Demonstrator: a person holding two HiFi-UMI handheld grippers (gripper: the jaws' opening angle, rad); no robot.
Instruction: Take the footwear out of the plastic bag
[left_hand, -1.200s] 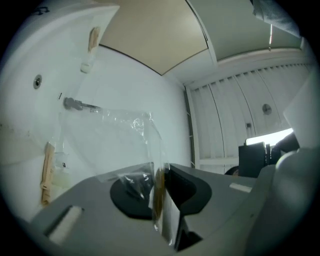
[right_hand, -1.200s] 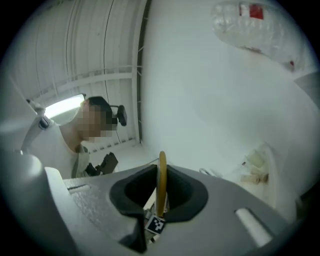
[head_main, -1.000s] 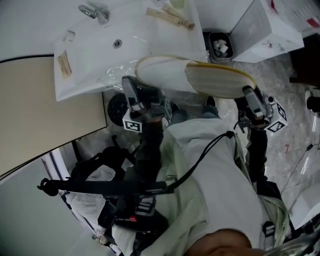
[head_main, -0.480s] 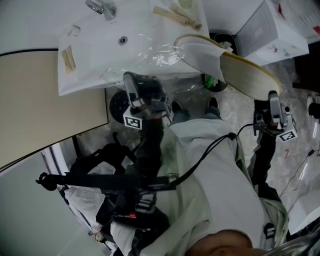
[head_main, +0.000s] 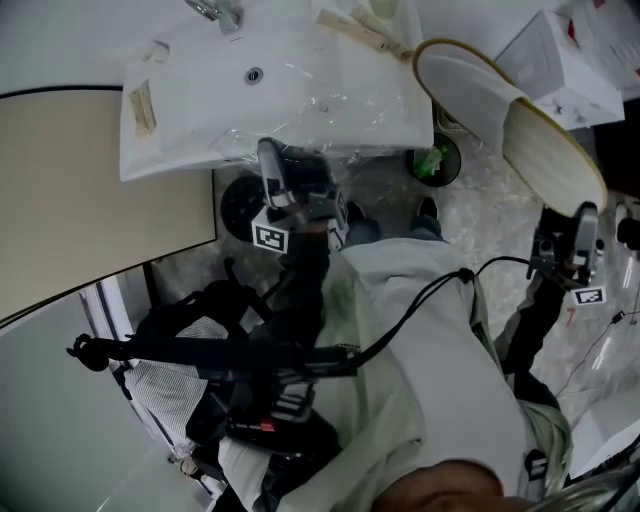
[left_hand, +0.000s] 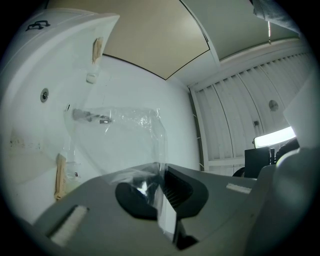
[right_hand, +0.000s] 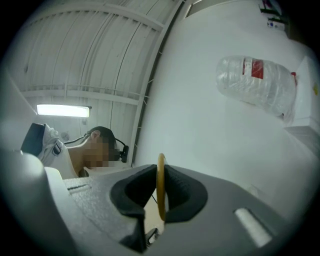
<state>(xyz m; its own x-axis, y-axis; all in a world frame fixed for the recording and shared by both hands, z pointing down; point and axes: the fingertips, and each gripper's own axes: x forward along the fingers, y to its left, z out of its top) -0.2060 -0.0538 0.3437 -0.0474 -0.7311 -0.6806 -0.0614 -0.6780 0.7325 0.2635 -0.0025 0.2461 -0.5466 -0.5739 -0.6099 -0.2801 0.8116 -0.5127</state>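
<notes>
Extraction of the slipper (head_main: 505, 105) was effectively complete at this moment. One second earlier the slipper lay across the front of the sink (head_main: 190, 120), its toe end at the crumpled bag (head_main: 340, 95). It had since travelled to the right and slightly upward, and it now hung well apart from the bag, beyond the right corner of the sink.

The right gripper (head_main: 583, 212) was clamped on the heel end of the slipper. The right gripper view showed its jaws nearly together on the thin yellow rim of the sole, with only that rim between the pads.

The left gripper (head_main: 268, 152) had remained at the front edge of the sink. Its jaws were fully closed on a fold of the clear bag film, which stood up slack in the left gripper view.

Judgement: the bag no longer enclosed any part of the slipper. The remaining work was probably to set the slipper down and release the bag.
</notes>
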